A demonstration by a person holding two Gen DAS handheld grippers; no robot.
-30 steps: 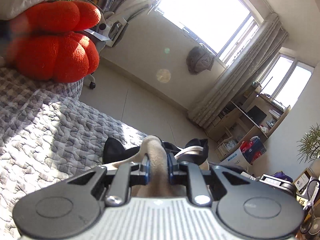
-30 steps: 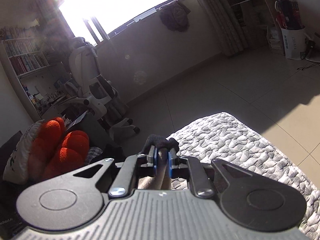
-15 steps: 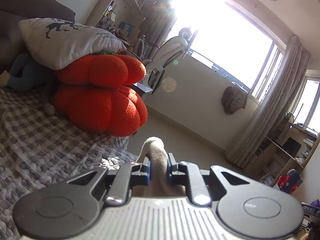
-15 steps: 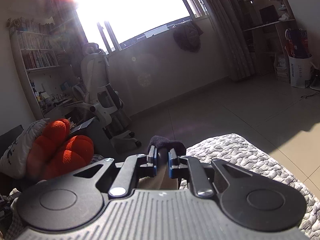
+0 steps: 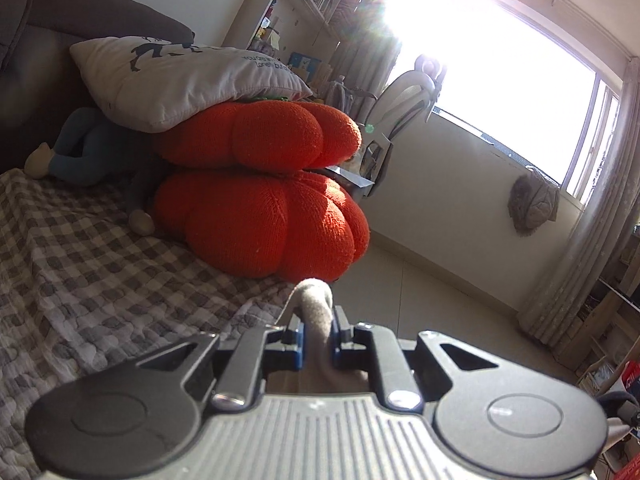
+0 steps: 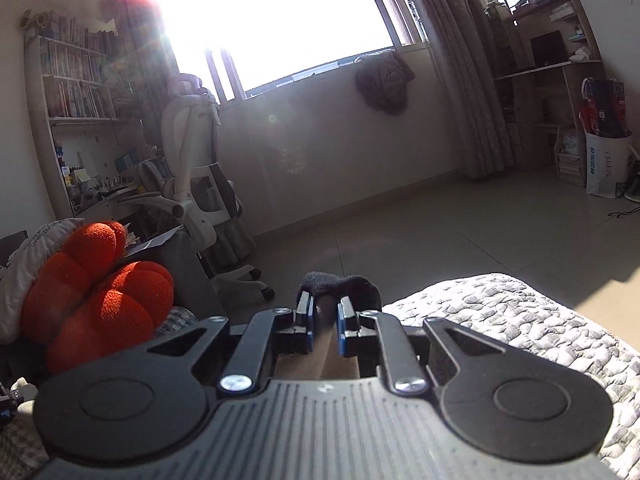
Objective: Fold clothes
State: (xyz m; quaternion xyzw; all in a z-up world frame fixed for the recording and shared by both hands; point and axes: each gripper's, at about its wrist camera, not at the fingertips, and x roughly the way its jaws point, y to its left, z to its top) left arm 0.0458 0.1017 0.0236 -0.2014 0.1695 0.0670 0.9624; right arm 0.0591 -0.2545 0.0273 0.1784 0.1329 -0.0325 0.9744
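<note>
My left gripper [image 5: 317,320] is shut on a fold of a garment [image 5: 316,304]; a beige-grey hump of cloth pokes up between its blue pads. My right gripper [image 6: 325,312] is shut on another part of the garment [image 6: 340,285], where a dark, almost black edge bulges above the pads and beige cloth shows below them. Both grippers are raised above the bed with its grey checked quilt [image 5: 80,272]. The rest of the garment hangs below the grippers, hidden by their bodies.
Two orange pumpkin-shaped cushions [image 5: 264,216] are stacked on the bed under a white printed pillow [image 5: 176,76]. A sunlit corner of the quilt [image 6: 512,320] lies at the right. Beyond it are tiled floor [image 6: 440,240], a white office chair [image 6: 196,168], bookshelves and a bright window.
Both grippers have risen and tilted upward with the garment still held; the left view swung from the bed's far edge toward the cushions and pillow, and the garment's dark part dropped out of its sight.
</note>
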